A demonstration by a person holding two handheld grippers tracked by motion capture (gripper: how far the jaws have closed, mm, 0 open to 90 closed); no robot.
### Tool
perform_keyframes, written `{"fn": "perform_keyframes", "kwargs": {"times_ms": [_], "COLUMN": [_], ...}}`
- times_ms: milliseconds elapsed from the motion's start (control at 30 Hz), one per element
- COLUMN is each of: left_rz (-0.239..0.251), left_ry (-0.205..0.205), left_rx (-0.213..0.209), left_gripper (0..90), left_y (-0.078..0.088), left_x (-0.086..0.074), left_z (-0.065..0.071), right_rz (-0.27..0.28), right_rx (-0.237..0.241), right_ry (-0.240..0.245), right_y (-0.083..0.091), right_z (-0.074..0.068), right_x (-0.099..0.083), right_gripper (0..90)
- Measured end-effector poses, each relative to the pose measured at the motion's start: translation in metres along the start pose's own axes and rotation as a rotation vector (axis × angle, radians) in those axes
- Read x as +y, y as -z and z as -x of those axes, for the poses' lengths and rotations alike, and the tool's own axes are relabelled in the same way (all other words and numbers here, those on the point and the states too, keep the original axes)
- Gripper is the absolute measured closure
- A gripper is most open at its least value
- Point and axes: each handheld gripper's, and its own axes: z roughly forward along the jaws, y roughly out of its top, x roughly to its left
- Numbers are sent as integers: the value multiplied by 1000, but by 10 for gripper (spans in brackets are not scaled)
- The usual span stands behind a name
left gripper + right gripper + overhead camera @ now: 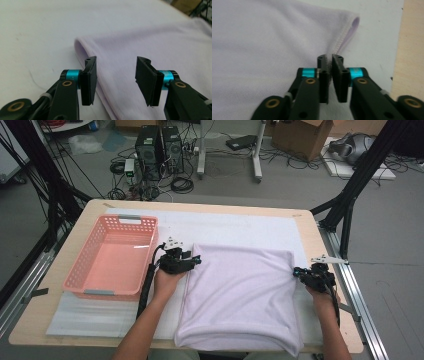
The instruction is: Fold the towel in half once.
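Right gripper view: right gripper point(331, 58) seemingly pinches the towel point(262, 50) hem; left gripper point(116, 68) gapes.

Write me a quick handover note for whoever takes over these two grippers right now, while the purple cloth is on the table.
Left gripper: open, jaws straddling the far-left corner edge of the purple cloth, pads not pressing it.
Right gripper: shut on the cloth's hem near its far-right corner.
The cloth lies folded on the white mat, its near edge hanging over the table's front.
The pink basket sits at the left, with nothing in it.
Done: cloth laid out flat, right corner pinched.
Left: probably close the left gripper on its corner, then carry on folding; the basket looks like the likely destination.
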Motion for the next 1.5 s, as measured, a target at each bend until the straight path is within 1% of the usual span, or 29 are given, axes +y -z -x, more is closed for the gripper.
{"fn": "perform_keyframes", "kwargs": {"times_ms": [67, 133, 167, 233, 267, 367, 400, 433, 467, 500, 567, 600, 633, 700, 733, 767, 800, 833, 900, 933, 967, 1033, 1133, 1200, 1300, 1333, 1367, 1433, 1500], "left_rz": [-31, -42, -28, -78, -87, -73, -77, -88, -93, -127, -143, -141, -140, -140, -137, -140, -143, -145, -143, -137, -129, -88, -38, -11, 28, 44, 39, 40, 58], "left_ry": [27, 43, 53, 63, 54, 25, 30, 17, -3, -42, -101, -109, -98, -77, -52, -49, -42, -29, 21, 35, 31, 67, 81, 77, 78, 80, 78, 54, 52], "left_rx": [17, 27, 29, 25, 21, 30, 38, 51, 58, 51, 92, 111, 115, 95, 73, 66, 57, 46, 22, 20, 24, 37, 71, 94, 101, 104, 102, 110, 115], "left_gripper": [485, 482, 478, 469, 458, 457, 458, 472, 508, 532, 560, 601, 629, 721, 779, 826, 834, 841, 847, 849, 851, 852, 853, 852, 851, 851, 850, 850, 849], "left_y": [-8, -15, -17, -24, -27, -33, -35, -36, -37, -40, -43, -44, -45, -45, -46, -46, -45, -45, -44, -44, -43, -41, -38, -37, -38, -38, -40, -43, -44], "left_x": [2, 3, 3, 5, 6, 10, 10, 10, 10, 11, 11, 11, 11, 12, 11, 12, 12, 12, 12, 13, 13, 17, 28, 37, 47, 49, 50, 53, 54], "left_z": [-7, -11, -12, -14, -14, -12, -11, -10, -7, -4, 4, 6, 6, 5, 4, 4, 3, 1, -4, -5, -6, -10, -13, -16, -24, -26, -29, -32, -36], "right_rz": [18, 24, 27, 23, 23, 16, 9, -3, -2, 3, -31, -16, -22, -34, -39, -46, -54, -55, -57, -58, -57, -34, 3, 29, 87, 90, 101, 100, 110], "right_rx": [26, 24, 26, 13, 10, -3, -5, -6, -10, -11, -19, -24, -24, -27, -28, -26, -5, 16, 17, 34, 38, 24, -2, -26, -44, -44, -53, -70, -83], "right_ry": [-4, -4, -11, -16, -18, -26, -30, -29, -21, -25, -26, -28, -37, -15, -1, 4, 7, 2, 8, 2, 9, 21, 47, 67, 51, 45, 52, 59, 66], "right_y": [1, 0, -1, -4, -6, -13, -15, -19, -22, -26, -35, -36, -38, -41, -43, -43, -45, -46, -46, -46, -46, -46, -50, -54, -57, -58, -60, -65, -70], "right_z": [1, 3, 4, 7, 9, 13, 14, 14, 13, 12, 10, 10, 10, 7, 6, 4, 4, 4, 4, 6, 7, 9, 6, 4, 4, 4, 3, 2, 2], "right_x": [3, 5, 6, 8, 9, 12, 13, 15, 16, 17, 18, 19, 21, 26, 28, 30, 31, 32, 33, 33, 33, 34, 40, 46, 61, 67, 72, 81, 87], "right_gripper": [654, 596, 570, 529, 507, 492, 488, 487, 491, 492, 486, 521, 529, 595, 628, 686, 786, 814, 844, 851, 854, 856, 858, 859, 858, 858, 858, 857, 857]}}
